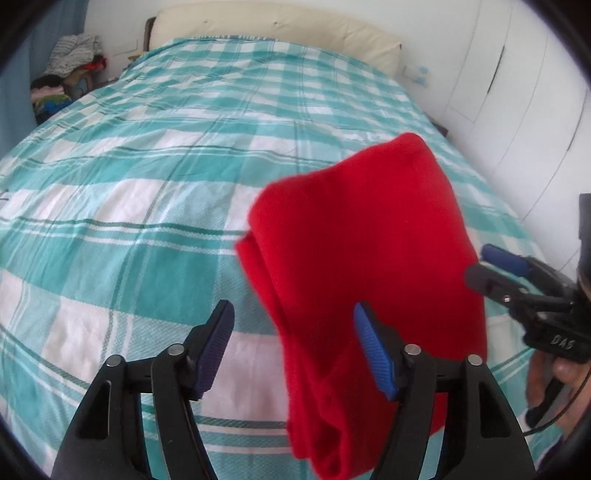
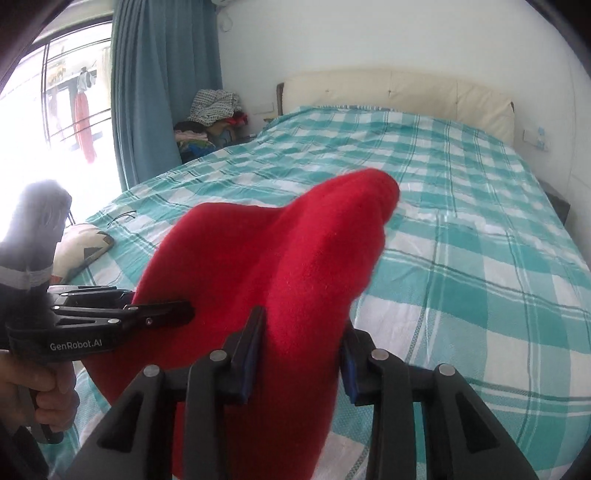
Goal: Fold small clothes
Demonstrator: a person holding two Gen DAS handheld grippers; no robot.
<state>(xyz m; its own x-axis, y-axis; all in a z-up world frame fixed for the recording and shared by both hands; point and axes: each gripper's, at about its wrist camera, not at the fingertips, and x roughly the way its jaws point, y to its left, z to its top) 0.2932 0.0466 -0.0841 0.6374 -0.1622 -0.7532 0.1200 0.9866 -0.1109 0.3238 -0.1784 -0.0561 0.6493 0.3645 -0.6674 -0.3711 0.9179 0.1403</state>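
Observation:
A folded red fleece garment (image 1: 369, 258) hangs in the air above the bed. My left gripper (image 1: 293, 347) is open; its right finger (image 1: 373, 354) lies in front of the cloth and nothing sits between the pads. In the right wrist view my right gripper (image 2: 303, 350) is shut on the red garment (image 2: 280, 266), with thick cloth bunched between its fingers. The right gripper shows in the left wrist view (image 1: 491, 266) at the garment's right edge. The left gripper shows in the right wrist view (image 2: 162, 314) against the garment's left side.
The bed has a teal and white checked cover (image 1: 147, 184) and a cream headboard (image 1: 277, 29). A pile of clothes (image 2: 214, 114) sits by the blue curtain (image 2: 166, 74). A patterned cushion (image 2: 85, 247) lies at the bed's left edge. White wardrobe doors (image 1: 517, 92) stand right.

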